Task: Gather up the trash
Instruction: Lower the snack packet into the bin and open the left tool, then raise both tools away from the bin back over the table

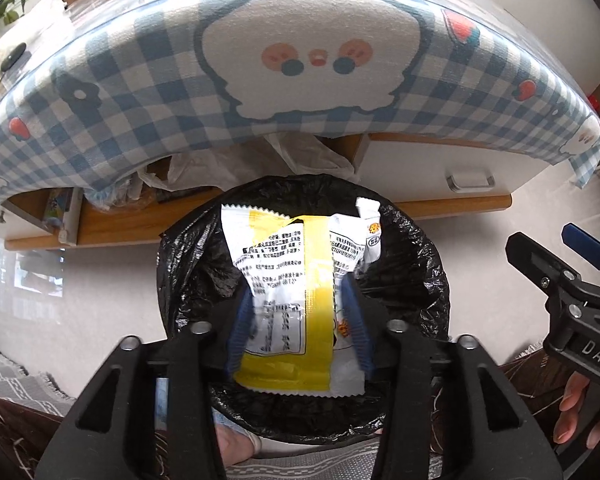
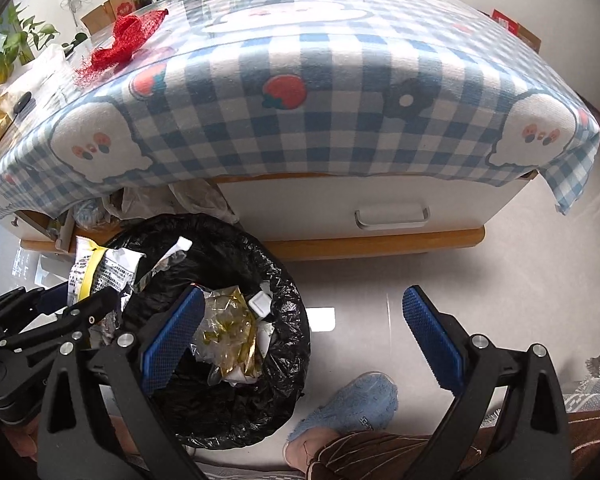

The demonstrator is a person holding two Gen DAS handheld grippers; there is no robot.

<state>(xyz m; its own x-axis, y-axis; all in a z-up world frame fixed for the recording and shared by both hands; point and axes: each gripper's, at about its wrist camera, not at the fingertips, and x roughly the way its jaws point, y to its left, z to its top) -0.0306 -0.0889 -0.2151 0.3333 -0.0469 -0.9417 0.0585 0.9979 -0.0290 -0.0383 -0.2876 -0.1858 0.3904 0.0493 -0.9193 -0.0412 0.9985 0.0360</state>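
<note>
The left gripper (image 1: 300, 320) is hanging over the black-lined bin (image 1: 188, 264), its jaws parted and the yellow-and-white wrapper (image 1: 284, 280) sitting loosely between the blue pads, seemingly being let go. The right gripper (image 2: 300, 344) is standing wide open and empty beside the bin, above the floor. This is looking like the drop step; next, the wrapper needs to fall clear before fetching the red scrap (image 2: 120, 44) from the worktop (image 2: 340, 80).

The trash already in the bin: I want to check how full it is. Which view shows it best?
The right wrist view: it looks into the bin past the crumpled wrappers. In the left wrist view, the yellow-and-white packet covers the opening.
</note>
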